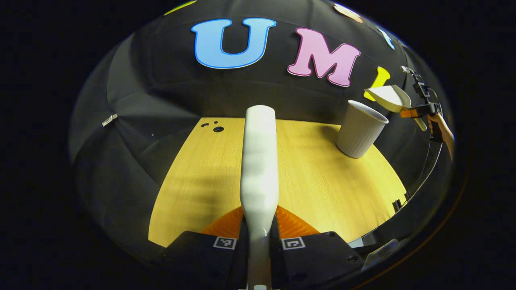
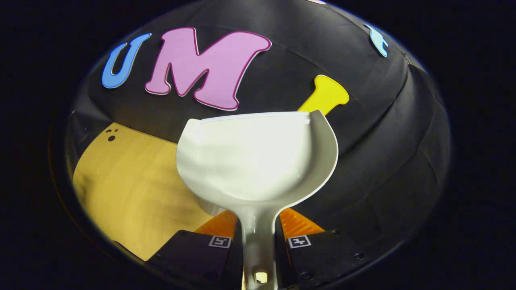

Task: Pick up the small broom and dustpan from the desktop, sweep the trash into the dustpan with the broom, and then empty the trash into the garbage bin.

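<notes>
My left gripper is shut on the narrow neck of the white broom, which points forward over the wooden table; its bristles are hidden. My right gripper is shut on the handle of the white dustpan, whose scoop looks bare inside. In the left gripper view, the dustpan hangs tilted just above and right of the ribbed pale garbage bin, held by the right gripper and a hand. A pale edge under the pan may be the bin's rim.
The bin stands near the table's far right corner. Small dark holes mark the far left corner of the table. Black cloth walls close in the back and sides. A metal frame runs along the table's right edge.
</notes>
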`<state>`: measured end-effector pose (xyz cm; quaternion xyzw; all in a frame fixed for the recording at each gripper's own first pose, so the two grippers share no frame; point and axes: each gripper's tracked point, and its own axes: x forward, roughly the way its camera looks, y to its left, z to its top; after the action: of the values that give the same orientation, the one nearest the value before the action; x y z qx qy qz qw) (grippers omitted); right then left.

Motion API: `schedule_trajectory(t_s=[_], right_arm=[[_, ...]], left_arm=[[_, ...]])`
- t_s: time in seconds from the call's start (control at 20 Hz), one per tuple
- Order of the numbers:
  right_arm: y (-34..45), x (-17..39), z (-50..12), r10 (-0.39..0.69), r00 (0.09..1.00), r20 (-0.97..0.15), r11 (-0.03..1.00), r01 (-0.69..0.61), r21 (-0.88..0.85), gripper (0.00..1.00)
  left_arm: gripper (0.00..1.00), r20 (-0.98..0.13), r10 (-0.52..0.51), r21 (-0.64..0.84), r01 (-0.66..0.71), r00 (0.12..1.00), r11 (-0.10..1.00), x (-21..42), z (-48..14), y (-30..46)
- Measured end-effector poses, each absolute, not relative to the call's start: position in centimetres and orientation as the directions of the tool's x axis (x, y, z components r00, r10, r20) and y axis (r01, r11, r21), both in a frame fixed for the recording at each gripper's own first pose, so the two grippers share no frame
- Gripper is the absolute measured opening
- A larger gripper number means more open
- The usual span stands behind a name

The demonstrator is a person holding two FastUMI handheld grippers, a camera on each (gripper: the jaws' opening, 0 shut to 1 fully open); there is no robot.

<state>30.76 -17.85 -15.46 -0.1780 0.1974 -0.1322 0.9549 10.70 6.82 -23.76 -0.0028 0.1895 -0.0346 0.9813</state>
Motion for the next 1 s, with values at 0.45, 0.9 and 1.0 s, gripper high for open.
schedule_trajectory(t_s=[0.45,0.9,1.0], right_arm=[[-12.1,27.6,-15.7,-0.124,0.942,-0.312,0.963,0.038,-0.268,0.36],[-6.6,25.0,-21.0,0.065,0.887,-0.457,0.979,-0.145,-0.142,0.36],[-6.6,24.3,-22.4,0.070,0.855,-0.513,0.983,-0.148,-0.112,0.36]], left_arm=[[0.27,-0.381,-0.120,-0.059,0.106,0.917,0.993,11.4,-26.8,4.1],[0.27,-0.457,-0.107,-0.088,0.075,0.883,0.993,14.5,-31.0,2.1],[0.28,-0.478,-0.095,-0.087,0.061,0.873,0.994,15.5,-31.9,1.8]])
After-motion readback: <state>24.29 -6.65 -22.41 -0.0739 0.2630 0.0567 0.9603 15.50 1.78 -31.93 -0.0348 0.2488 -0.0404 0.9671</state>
